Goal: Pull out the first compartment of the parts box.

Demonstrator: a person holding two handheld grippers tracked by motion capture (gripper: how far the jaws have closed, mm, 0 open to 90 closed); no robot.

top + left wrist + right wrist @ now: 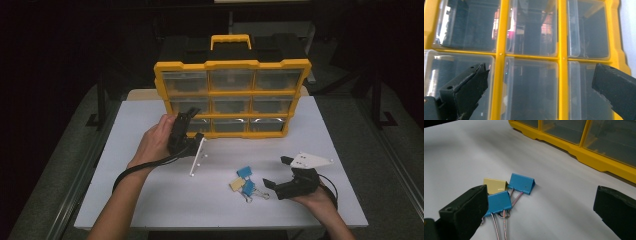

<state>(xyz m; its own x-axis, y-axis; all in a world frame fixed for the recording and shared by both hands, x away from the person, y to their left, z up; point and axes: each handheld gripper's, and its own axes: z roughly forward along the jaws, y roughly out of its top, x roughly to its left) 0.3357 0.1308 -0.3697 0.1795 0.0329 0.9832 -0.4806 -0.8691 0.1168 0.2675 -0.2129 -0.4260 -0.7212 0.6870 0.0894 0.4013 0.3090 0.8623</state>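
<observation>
- A white rectangular desk [150, 200] seen from above, with a person's two forearms coming in from its near edge, each hand holding a black two-jaw gripper.
- A yellow plastic organiser case with nine clear drawers in three rows [232, 97] stands upright near the far edge of the desk, a yellow carry handle on top.
- The left gripper [186, 120] is held by the left hand [155, 140] against the lower left corner of the case front, at the bottom-left drawer.
- In the left gripper view, its jaws stand wide apart with nothing between them, close before the clear drawer fronts [531, 90] and the yellow frame bars; whether they touch the case cannot be told.
- Three small binder clips lie together on the desk, right of centre and toward the near edge: two blue binder clips [246, 180] and one tan binder clip [236, 184], touching one another.
- The right gripper [272, 172], held by the right hand [320, 200] near the near right corner of the desk, lies low and points at the clips from just beside them.
- In the right gripper view, its jaws are spread wide and hold nothing; the nearer blue clip [499, 202] sits by one jaw, the tan clip [494, 185] and the other blue clip [522, 183] just beyond.
</observation>
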